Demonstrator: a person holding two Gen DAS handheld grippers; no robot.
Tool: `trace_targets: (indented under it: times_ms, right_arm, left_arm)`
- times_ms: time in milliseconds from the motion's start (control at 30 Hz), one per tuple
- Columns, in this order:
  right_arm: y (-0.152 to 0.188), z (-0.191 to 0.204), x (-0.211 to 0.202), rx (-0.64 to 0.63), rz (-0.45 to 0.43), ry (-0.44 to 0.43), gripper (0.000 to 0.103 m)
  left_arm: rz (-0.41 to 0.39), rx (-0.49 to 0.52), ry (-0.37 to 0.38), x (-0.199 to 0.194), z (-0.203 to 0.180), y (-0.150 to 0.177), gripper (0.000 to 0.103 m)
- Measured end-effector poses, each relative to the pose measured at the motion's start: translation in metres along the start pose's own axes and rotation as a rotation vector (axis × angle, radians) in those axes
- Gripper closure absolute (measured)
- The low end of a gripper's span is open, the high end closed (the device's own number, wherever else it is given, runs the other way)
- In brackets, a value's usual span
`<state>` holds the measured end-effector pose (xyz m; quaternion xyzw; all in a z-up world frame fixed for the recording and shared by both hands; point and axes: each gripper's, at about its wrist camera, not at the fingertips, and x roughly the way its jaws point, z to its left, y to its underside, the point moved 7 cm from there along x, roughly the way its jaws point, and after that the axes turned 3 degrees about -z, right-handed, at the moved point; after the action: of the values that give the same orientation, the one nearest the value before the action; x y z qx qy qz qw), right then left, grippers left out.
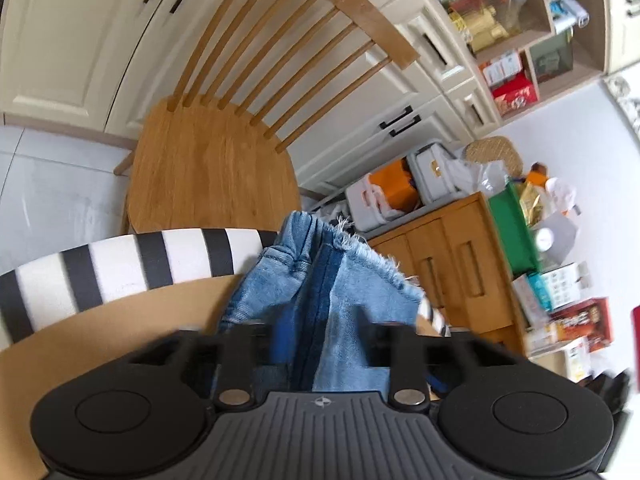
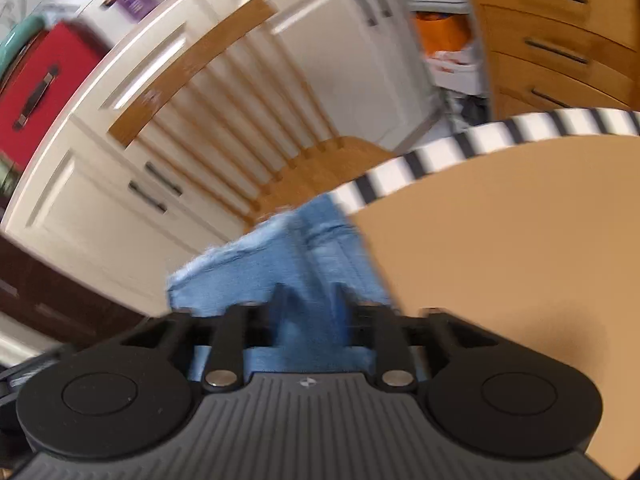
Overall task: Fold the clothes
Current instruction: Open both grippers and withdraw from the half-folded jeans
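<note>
Light blue denim jeans (image 1: pixel 360 280) with a frayed hem lie over the far edge of a round tan table (image 1: pixel 120 320). My left gripper (image 1: pixel 320 320) stands open over the denim, with cloth showing in the gap between its blurred black fingers. In the right wrist view the same jeans (image 2: pixel 248 264) hang past the table's (image 2: pixel 500 240) left edge. My right gripper (image 2: pixel 310 300) is open too. Its fingers sit apart above the denim, and the picture is smeared.
A black-and-white striped band (image 1: pixel 120 264) runs round the table rim (image 2: pixel 500 132). A wooden spindle-back chair (image 1: pixel 208 168) stands just beyond the table (image 2: pixel 320 160). Cream cabinets (image 1: pixel 72 40), a wooden sideboard (image 1: pixel 460 264) and cluttered boxes (image 1: pixel 568 312) line the room.
</note>
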<state>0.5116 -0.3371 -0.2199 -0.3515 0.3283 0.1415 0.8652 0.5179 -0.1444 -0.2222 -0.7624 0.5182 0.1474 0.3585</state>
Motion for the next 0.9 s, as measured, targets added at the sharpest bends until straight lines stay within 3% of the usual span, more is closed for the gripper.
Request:
trace_targets:
  times_ms: [33,167,267,300,367,533,667,767,900]
  right_arm:
    - [-0.001,-0.006,-0.012,0.014,-0.008,-0.005,0.056]
    - [0.019,-0.014,-0.086,-0.067,0.009,-0.095,0.066]
    - [0.077,-0.011,-0.147,-0.109,0.088,-0.231,0.067]
    - [0.098,-0.011,-0.158,-0.134,0.106,-0.231,0.067]
    - [0.140,-0.012,-0.180,-0.186,0.141,-0.224,0.067]
    - [0.209,-0.030,-0.177,-0.286,0.208,-0.064,0.072]
    - [0.223,-0.031,-0.170,-0.358,0.185,0.033,0.081]
    - [0.229,-0.016,-0.168,-0.540,0.155,0.082,0.080]
    - [0.226,-0.014,-0.185,-0.497,0.131,0.071,0.080]
  left_arm:
    - [-0.016,0.016,0.013,-0.013,0.000,0.000,0.042]
    - [0.030,0.079,0.085,-0.074,-0.003,0.030,0.042]
    - [0.123,0.089,0.126,-0.120,-0.006,0.092,0.042]
    - [0.155,0.112,0.125,-0.130,-0.008,0.115,0.042]
    - [0.191,0.161,0.089,-0.143,-0.008,0.158,0.042]
    - [0.240,0.235,-0.083,-0.147,0.002,0.231,0.049]
    - [0.251,0.331,-0.218,-0.145,0.004,0.248,0.054]
    - [0.245,0.424,-0.295,-0.143,-0.006,0.254,0.055]
    - [0.245,0.398,-0.345,-0.151,-0.013,0.253,0.055]
